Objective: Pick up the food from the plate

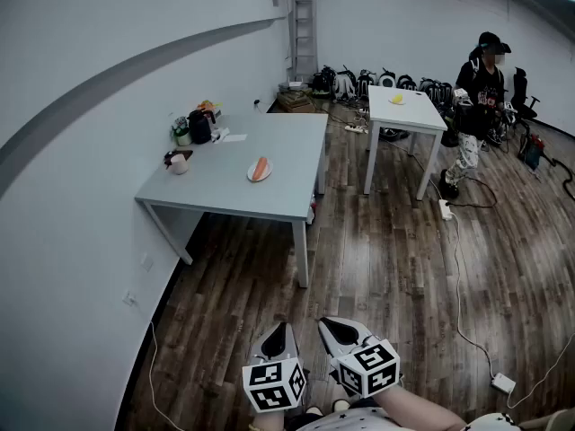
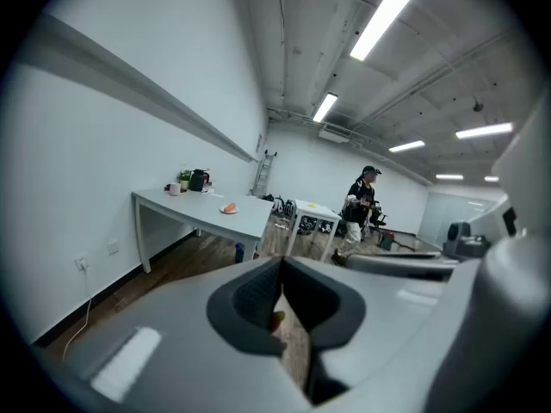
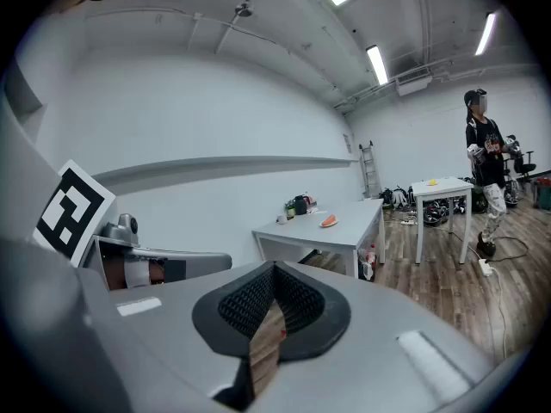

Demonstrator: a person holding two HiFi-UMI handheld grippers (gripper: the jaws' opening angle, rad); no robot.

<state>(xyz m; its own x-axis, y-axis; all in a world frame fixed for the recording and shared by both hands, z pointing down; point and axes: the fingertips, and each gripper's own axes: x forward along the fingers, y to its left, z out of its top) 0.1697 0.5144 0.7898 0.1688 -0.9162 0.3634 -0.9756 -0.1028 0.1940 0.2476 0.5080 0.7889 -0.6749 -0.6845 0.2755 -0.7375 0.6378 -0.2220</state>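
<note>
An orange piece of food (image 1: pixel 260 168) lies on a small white plate (image 1: pixel 252 176) on the grey table (image 1: pixel 225 191), far ahead of me. Both grippers hang low over the wooden floor, well short of the table. My left gripper (image 1: pixel 278 335) is shut with nothing in it, and my right gripper (image 1: pixel 340 329) beside it is shut and empty too. In the left gripper view the plate (image 2: pixel 228 208) is small beyond the closed left gripper (image 2: pixel 281 292). In the right gripper view the plate (image 3: pixel 328 222) lies past the right gripper (image 3: pixel 275 304).
A black kettle (image 1: pixel 199 127), a cup (image 1: pixel 179 162) and a small plant stand at the grey table's far left. A white table (image 1: pixel 409 110) with a yellow thing stands behind it. A person (image 1: pixel 476 106) stands at the right. Cables and a power strip (image 1: pixel 444 209) cross the floor.
</note>
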